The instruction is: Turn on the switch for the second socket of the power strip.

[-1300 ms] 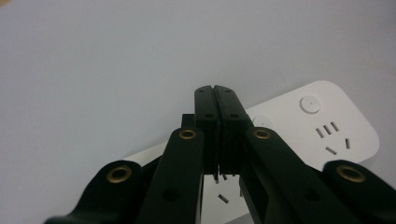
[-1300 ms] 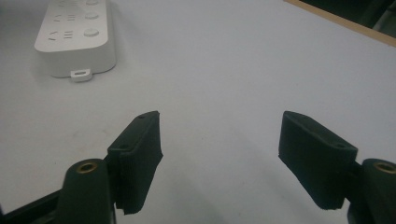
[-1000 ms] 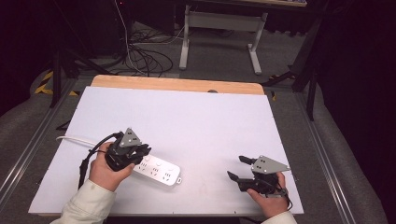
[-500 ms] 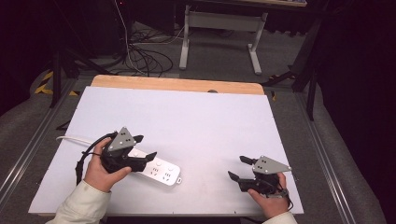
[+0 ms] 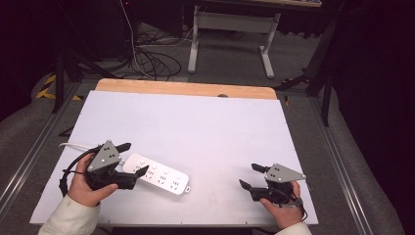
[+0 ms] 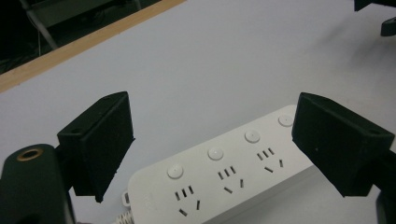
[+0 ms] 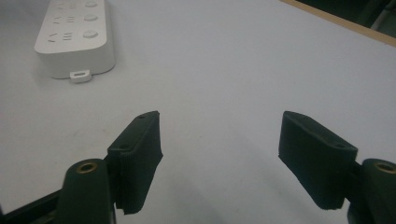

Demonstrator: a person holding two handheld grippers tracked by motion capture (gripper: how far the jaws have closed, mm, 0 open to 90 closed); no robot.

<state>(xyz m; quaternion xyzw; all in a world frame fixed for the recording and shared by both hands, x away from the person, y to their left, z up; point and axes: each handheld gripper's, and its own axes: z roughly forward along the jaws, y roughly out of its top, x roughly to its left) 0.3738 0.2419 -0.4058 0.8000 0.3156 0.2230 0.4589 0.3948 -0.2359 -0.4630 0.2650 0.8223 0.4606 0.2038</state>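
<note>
A white power strip (image 5: 157, 176) with several sockets and round buttons lies flat on the white table top (image 5: 205, 122), near its front left. My left gripper (image 5: 133, 159) hovers at the strip's cord end. Its jaws have just been opening and now stand wide apart. In the left gripper view the power strip (image 6: 224, 182) lies low between the jaws of the left gripper (image 6: 212, 107), and neither pad touches it. My right gripper (image 5: 250, 176) rests open at the front right, with nothing between its fingers. The right gripper view has the right gripper (image 7: 219, 126) over bare table and the power strip (image 7: 74, 35) far off at the upper left.
The strip's white cord (image 5: 68, 145) runs off toward the table's left edge. A wooden strip (image 5: 186, 88) borders the far side of the table. Beyond it are floor cables (image 5: 147, 58) and a desk frame (image 5: 230, 24). Metal rails run along both sides.
The left gripper let go of the power strip's end, opened its jaws and drew back to the left. The strip stayed where it was. The right gripper has not moved.
</note>
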